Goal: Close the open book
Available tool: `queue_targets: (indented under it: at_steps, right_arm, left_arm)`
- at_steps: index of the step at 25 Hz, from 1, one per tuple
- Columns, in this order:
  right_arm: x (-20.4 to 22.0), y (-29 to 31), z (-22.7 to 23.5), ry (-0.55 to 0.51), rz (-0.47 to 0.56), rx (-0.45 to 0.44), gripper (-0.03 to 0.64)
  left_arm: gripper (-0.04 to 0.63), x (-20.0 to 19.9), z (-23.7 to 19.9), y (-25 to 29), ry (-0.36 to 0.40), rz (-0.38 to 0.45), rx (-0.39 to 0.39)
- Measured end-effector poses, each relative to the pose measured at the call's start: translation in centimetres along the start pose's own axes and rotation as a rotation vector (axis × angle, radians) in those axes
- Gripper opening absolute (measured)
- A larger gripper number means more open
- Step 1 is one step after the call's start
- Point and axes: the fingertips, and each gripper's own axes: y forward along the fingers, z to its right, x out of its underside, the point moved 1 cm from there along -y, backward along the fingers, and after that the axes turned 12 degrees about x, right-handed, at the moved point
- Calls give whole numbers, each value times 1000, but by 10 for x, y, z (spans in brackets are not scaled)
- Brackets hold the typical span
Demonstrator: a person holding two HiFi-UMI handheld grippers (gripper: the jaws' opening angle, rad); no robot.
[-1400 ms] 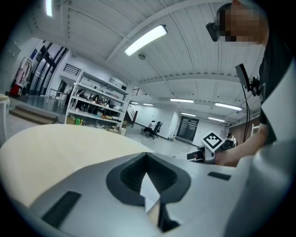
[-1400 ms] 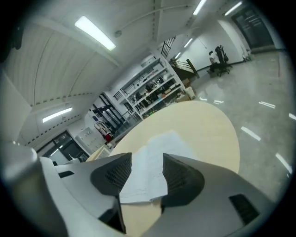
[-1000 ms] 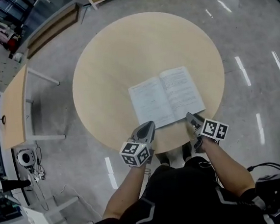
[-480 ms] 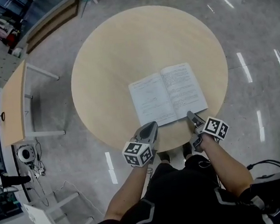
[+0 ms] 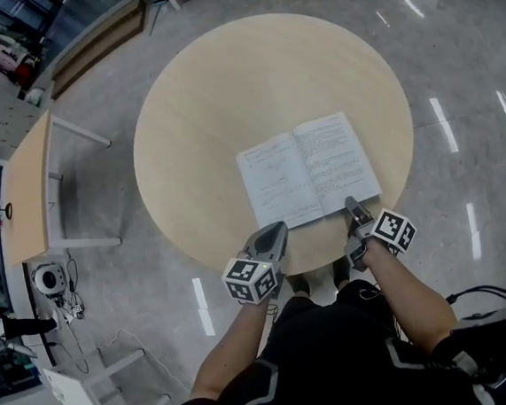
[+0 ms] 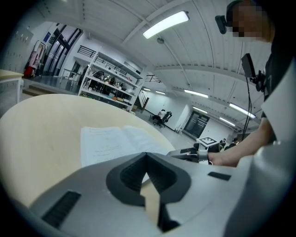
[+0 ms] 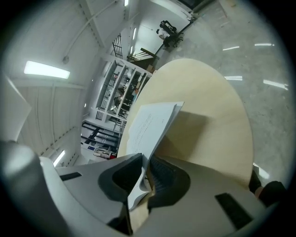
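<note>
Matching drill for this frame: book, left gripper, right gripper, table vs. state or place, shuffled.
1 open book
2 left gripper
3 right gripper
4 round table

A jaws together, nothing between
B bears the book
C lies open, pages up
D pages between its jaws

Pairs: 1-C, 2-A, 3-D, 4-B. The right gripper's jaws are closing.

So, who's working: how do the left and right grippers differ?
The right gripper is closing its jaws on the book's right page; the left gripper, jaws together, holds nothing. The right is at the right page's edge; the left by the left page's corner. Both face the book.
</note>
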Motion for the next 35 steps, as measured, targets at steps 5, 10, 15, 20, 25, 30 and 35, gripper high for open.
queue_targets:
  at_steps: [5, 10, 15, 20, 25, 30, 35]
  right_arm:
    - [2, -10, -26, -134, 31, -46, 18]
    - [30, -11, -63, -388, -7, -101, 8]
    - [54, -5, -78, -562, -60, -95, 8]
    - [88, 14, -86, -858, -135, -9, 8]
    - [120, 38, -77, -1182, -197, 86, 11]
    - [141, 56, -74, -1397, -248, 156, 38]
    - [159, 62, -76, -1555, -330, 167, 82]
  left_arm:
    - [-11, -5, 2, -8, 12, 17, -3]
    - [-10, -6, 1, -22, 3, 44, -29]
    - [-9, -11, 1, -41, 3, 75, -61]
    - [-10, -11, -3, -71, 0, 96, -94]
    - [-10, -2, -6, -98, -5, 119, -136]
    - [-9, 5, -18, -120, -23, 138, -167]
    - [-9, 8, -18, -132, -29, 154, -168]
